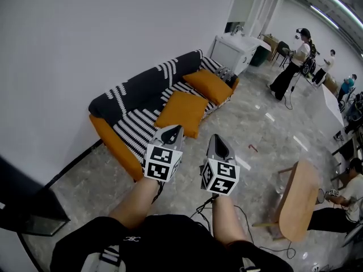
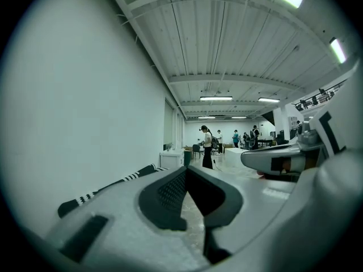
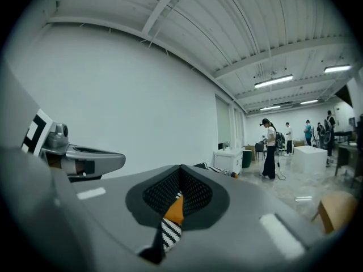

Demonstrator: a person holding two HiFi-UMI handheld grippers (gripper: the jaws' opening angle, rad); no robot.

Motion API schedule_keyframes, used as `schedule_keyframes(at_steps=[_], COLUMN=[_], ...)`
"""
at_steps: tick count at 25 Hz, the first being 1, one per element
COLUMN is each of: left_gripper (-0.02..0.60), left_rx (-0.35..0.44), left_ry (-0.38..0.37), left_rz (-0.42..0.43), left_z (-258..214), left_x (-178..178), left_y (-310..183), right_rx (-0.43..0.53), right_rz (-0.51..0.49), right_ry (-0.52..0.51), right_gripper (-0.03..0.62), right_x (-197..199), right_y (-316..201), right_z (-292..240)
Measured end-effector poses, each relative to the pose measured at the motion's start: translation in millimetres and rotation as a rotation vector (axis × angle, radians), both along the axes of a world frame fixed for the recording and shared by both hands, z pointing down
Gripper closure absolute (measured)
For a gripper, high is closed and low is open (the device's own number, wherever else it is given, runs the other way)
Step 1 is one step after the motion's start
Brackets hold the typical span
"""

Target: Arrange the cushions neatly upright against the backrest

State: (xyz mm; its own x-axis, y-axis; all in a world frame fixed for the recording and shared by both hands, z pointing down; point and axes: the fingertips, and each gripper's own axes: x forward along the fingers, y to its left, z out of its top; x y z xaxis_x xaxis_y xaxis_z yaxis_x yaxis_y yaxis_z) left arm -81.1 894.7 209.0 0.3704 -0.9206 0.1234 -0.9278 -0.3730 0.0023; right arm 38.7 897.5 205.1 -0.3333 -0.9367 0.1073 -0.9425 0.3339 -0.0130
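A sofa with a black-and-white striped cover [image 1: 136,130] stands against the white wall, its backrest [image 1: 142,86] dark with white stripes. Two orange cushions lie flat on its seat: the near one [image 1: 182,112] hangs partly over the front edge, the far one [image 1: 209,85] is near the sofa's far end. My left gripper [image 1: 173,128] and right gripper [image 1: 218,137] hover side by side in front of the sofa, both shut and empty, short of the cushions. In the right gripper view a strip of orange cushion [image 3: 176,209] shows beyond the closed jaws. The left gripper view shows the backrest [image 2: 113,185].
A white cabinet [image 1: 235,50] stands beyond the sofa's far end. A light wooden table [image 1: 298,200] is at the right, with a seated person [image 1: 346,200] beside it. Other people [image 1: 292,64] stand far back. A small red item [image 1: 253,148] and cables lie on the marble floor.
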Motion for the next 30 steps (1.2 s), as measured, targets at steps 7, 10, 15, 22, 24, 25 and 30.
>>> schedule_keyframes(at_steps=[7, 10, 15, 22, 24, 25, 30], left_gripper=[0.574, 0.574, 0.574, 0.574, 0.574, 0.574, 0.574], left_rx=[-0.023, -0.026, -0.032, -0.055, -0.06, -0.063, -0.084], left_ry=[-0.002, -0.004, -0.01, -0.013, -0.017, -0.02, -0.037], left_rz=[0.027, 0.04, 0.054, 0.068, 0.069, 0.07, 0.061], left_z=[12, 12, 19, 30, 32, 34, 43], left_x=[-28, -30, -30, -27, -24, -22, -10], left_y=[-14, -19, -35, -80, -95, -103, -153], right_rx=[-0.026, -0.028, -0.04, -0.036, -0.038, -0.039, -0.05], right_rz=[0.024, 0.036, 0.055, 0.052, 0.054, 0.055, 0.044], right_ry=[-0.003, -0.005, -0.023, -0.037, -0.046, -0.051, -0.045], right_gripper=[0.586, 0.586, 0.586, 0.586, 0.586, 0.586, 0.586], right_x=[-29, -31, -28, -27, -24, -22, -9], right_y=[-10, -14, -32, -80, -98, -107, -158], right_z=[10, 9, 16, 24, 24, 25, 34])
